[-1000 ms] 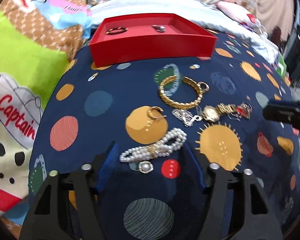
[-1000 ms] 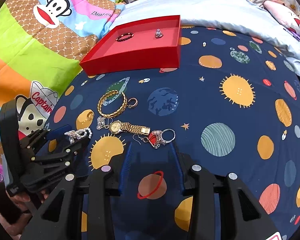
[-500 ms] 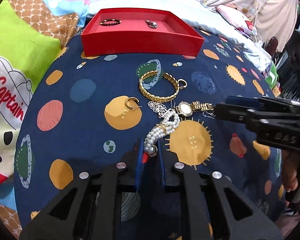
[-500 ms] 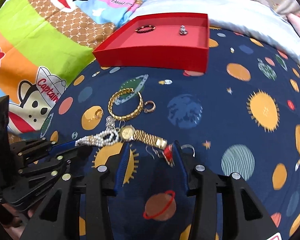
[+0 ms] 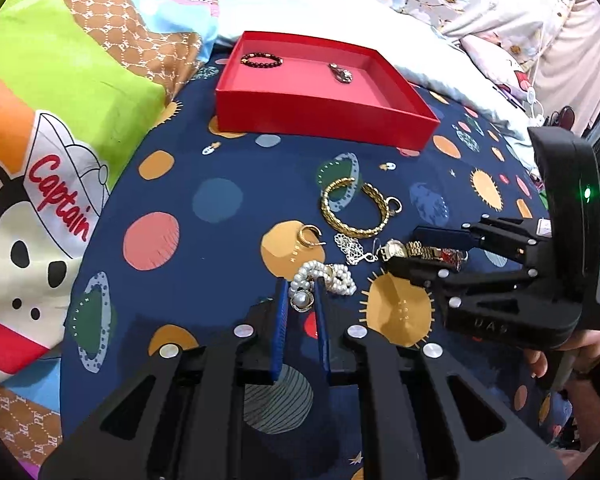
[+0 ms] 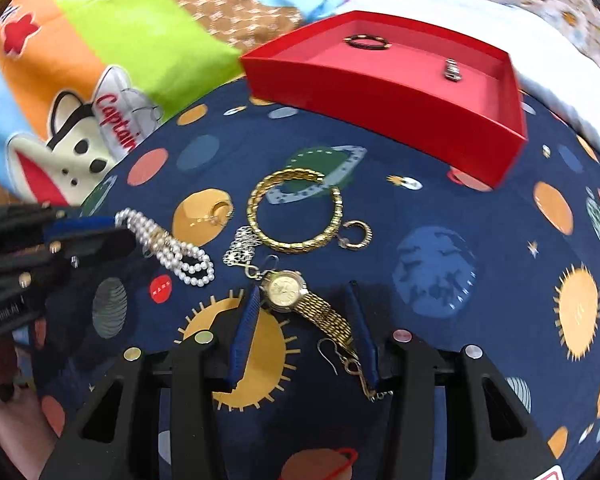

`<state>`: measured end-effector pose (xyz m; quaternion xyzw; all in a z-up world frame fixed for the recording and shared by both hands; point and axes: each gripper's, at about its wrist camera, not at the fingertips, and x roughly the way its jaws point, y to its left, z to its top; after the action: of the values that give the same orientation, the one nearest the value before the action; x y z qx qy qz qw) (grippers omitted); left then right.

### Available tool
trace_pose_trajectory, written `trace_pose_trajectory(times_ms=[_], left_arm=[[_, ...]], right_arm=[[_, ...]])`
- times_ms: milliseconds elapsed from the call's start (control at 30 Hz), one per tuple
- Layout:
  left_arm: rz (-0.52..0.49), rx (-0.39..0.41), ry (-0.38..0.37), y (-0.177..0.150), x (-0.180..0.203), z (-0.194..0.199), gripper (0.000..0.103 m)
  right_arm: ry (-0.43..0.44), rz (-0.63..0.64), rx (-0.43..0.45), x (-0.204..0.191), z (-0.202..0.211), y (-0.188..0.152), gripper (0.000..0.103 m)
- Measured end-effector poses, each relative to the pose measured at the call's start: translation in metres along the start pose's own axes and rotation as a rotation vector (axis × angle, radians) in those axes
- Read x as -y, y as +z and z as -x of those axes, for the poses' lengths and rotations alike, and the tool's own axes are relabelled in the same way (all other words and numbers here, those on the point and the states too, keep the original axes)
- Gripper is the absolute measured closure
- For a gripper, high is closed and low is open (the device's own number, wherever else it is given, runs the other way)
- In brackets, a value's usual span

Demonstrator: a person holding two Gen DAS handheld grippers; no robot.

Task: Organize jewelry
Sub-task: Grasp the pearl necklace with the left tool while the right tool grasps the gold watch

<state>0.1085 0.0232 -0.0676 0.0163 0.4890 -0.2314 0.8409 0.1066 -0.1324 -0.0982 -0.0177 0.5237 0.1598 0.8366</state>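
Observation:
My left gripper point(image 5: 301, 282) is shut on one end of the white pearl piece point(image 5: 327, 276), which also shows in the right wrist view point(image 6: 172, 248). My right gripper point(image 6: 302, 292) is open, its blue fingers on either side of the gold watch point(image 6: 296, 294); it also shows in the left wrist view point(image 5: 404, 248) around the watch point(image 5: 396, 249). A red tray point(image 5: 320, 108) at the back holds a dark bead bracelet point(image 5: 261, 60) and a small silver piece point(image 5: 340, 74). A gold bracelet point(image 5: 354, 208), a gold hoop earring point(image 5: 309, 235) and a silver filigree piece point(image 5: 350, 246) lie on the navy planet cloth.
A small gold ring point(image 6: 356, 235) lies beside the gold bracelet point(image 6: 296, 208). A hook earring point(image 6: 330, 354) lies by the watch strap. Colourful cartoon bedding point(image 5: 60, 120) lies to the left, a pale blue sheet point(image 5: 340, 12) behind the tray.
My left gripper has stayed shut on the pearl piece and the pearls have bunched near its tips. My right gripper has moved forward so the watch sits between its fingers.

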Motion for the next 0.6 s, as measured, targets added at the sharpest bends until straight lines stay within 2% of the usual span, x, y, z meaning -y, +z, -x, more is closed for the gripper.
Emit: trace_pose_trajectory(times_ms=[67, 133, 233, 333, 600], left_arm=[[0.008, 0.004, 0.005, 0.002, -0.002, 0.002, 0.091], [0.015, 0.002, 0.007, 0.003, -0.004, 0.002, 0.091], [0.024, 0.000, 0.008, 0.004, -0.006, 0.001, 0.091], [0.024, -0.006, 0.007, 0.005, -0.005, -0.001, 0.091], [0.022, -0.004, 0.002, 0.006, -0.003, -0.002, 0.091]], right_arm=[[0.002, 0.021, -0.019, -0.003, 0.001, 0.000, 0.062], [0.019, 0.035, -0.043, -0.008, 0.002, -0.002, 0.072], [0.041, 0.027, -0.064, -0.014, 0.006, -0.010, 0.076], [0.049, 0.001, -0.071, -0.019, 0.007, -0.013, 0.078], [-0.016, -0.069, -0.016, -0.018, 0.002, -0.005, 0.081]])
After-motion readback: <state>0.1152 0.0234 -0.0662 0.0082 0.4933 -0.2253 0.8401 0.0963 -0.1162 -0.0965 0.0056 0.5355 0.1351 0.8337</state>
